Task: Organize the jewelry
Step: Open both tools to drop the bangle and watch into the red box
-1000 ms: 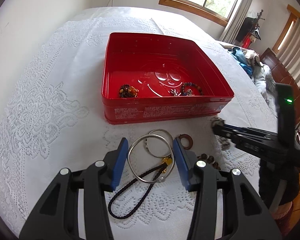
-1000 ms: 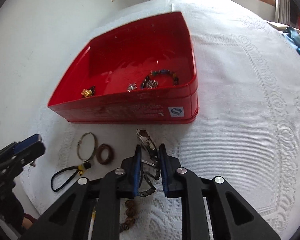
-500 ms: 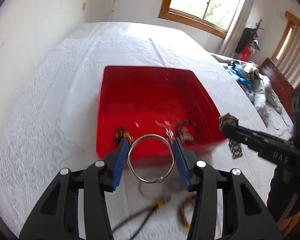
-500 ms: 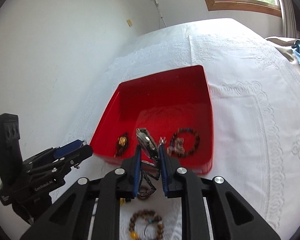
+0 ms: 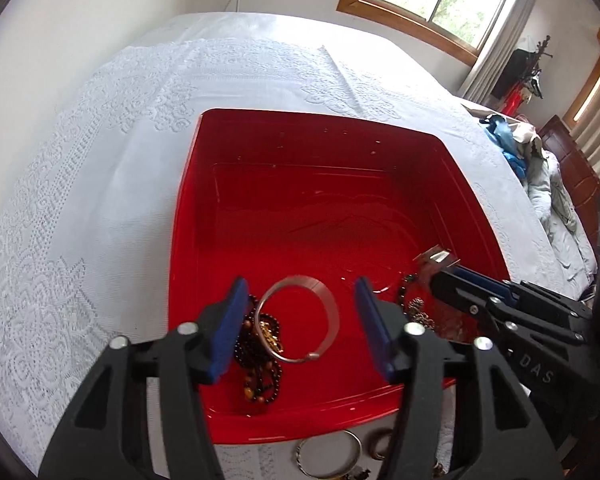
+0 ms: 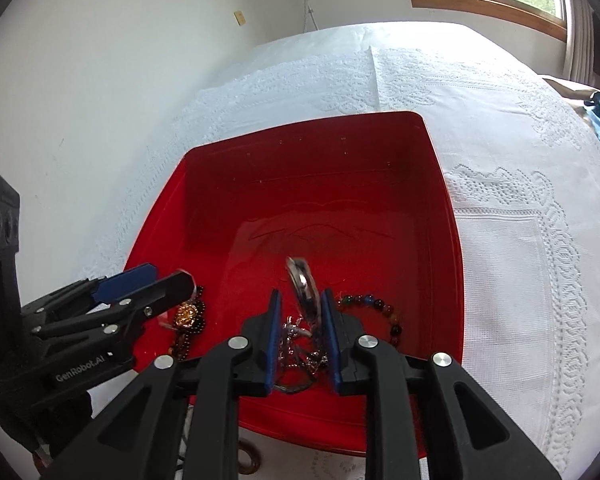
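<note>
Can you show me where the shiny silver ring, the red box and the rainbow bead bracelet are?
silver ring (image 5: 332, 312): left wrist view, on its right band.
red box (image 5: 188, 184): left wrist view, on its left wall.
rainbow bead bracelet (image 6: 374, 302): right wrist view, on its beads.

Motion-blurred silver bangle (image 5: 298, 322); half-hidden watch (image 6: 303, 286)

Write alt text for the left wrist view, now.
The left gripper, its jaws opening, hangs over a red tin on a white lace cloth, a silver bangle loose between its fingers. The right gripper reaches in from the right, holding a metal piece.
</note>
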`<state>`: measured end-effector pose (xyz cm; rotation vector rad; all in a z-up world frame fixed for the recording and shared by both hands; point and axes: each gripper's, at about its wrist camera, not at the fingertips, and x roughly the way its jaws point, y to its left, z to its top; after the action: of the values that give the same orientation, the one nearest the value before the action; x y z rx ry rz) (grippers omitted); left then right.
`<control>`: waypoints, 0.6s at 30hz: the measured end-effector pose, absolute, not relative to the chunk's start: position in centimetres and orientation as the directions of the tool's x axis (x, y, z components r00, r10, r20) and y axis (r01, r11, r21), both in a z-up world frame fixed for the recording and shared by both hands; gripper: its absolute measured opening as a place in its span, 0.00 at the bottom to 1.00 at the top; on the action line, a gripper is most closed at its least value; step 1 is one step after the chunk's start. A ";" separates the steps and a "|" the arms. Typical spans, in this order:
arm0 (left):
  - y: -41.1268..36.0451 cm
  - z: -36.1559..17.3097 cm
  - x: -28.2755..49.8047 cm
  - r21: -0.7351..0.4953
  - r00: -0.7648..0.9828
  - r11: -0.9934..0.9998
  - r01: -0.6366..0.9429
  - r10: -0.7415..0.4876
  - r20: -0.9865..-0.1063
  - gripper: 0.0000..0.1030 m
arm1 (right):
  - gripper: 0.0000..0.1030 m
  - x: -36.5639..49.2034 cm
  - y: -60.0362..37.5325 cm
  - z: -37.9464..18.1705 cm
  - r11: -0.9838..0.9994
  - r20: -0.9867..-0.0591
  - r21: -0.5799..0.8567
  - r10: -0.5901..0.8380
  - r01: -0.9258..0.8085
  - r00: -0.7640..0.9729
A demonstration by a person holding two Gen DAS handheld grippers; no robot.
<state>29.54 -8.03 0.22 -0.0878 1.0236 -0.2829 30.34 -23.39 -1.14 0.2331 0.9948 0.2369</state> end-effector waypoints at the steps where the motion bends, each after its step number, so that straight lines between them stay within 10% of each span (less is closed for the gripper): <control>1: -8.0 0.3 29.4 -0.205 0.488 0.960 0.191 -0.274 -0.829 0.55 | 0.20 30.6 -23.5 -1.2 0.950 -0.793 0.299 0.302 -0.093 0.529; 18: -3.8 3.5 18.0 -0.201 0.572 0.957 0.208 -0.286 -0.768 0.59 | 0.21 20.6 -26.1 1.0 0.914 -0.722 0.382 0.386 -0.134 0.574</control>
<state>18.00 -3.77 3.51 -0.0921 0.9170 -0.2899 20.57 -26.12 1.02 0.3002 0.9123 0.3101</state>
